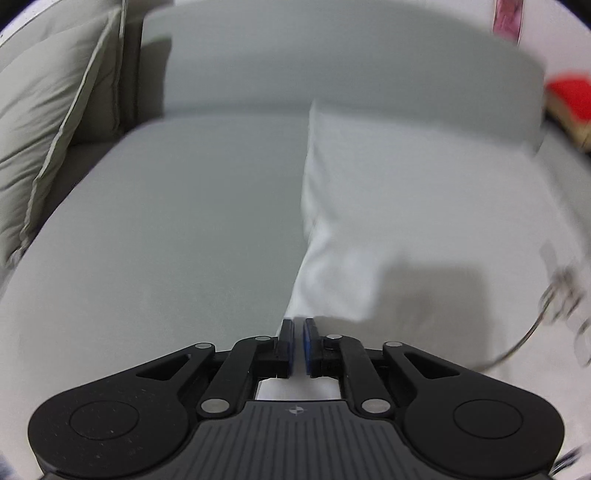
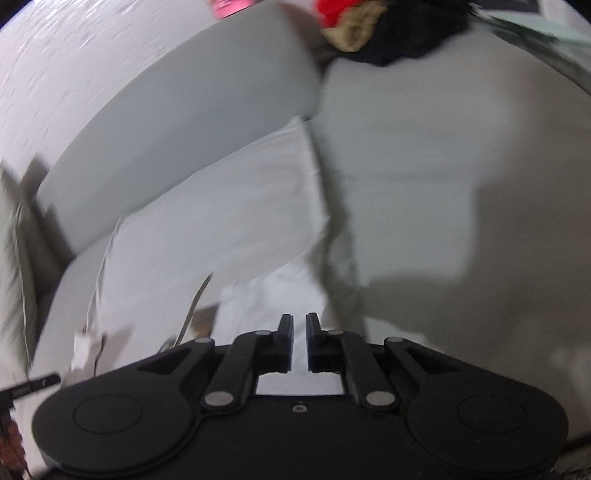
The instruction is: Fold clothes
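Note:
A white garment (image 1: 388, 206) lies flat on a grey cushioned seat (image 1: 177, 221), its left edge running down to my left gripper (image 1: 298, 323). The blue pads are almost together, pinching that near edge of the cloth. In the right wrist view the same white garment (image 2: 240, 221) lies across the seat (image 2: 424, 184), and a bright fold of it rises to my right gripper (image 2: 299, 317). Those jaws stand nearly together, with white cloth filling the narrow gap. Both views are blurred.
A pale pillow (image 1: 48, 110) leans at the left, and a grey backrest (image 1: 332, 66) runs behind the seat. Red fabric (image 1: 569, 99) lies far right; red (image 2: 332, 11) and black clothing (image 2: 417, 33) are piled behind. A thin cable (image 1: 524, 336) trails at the right.

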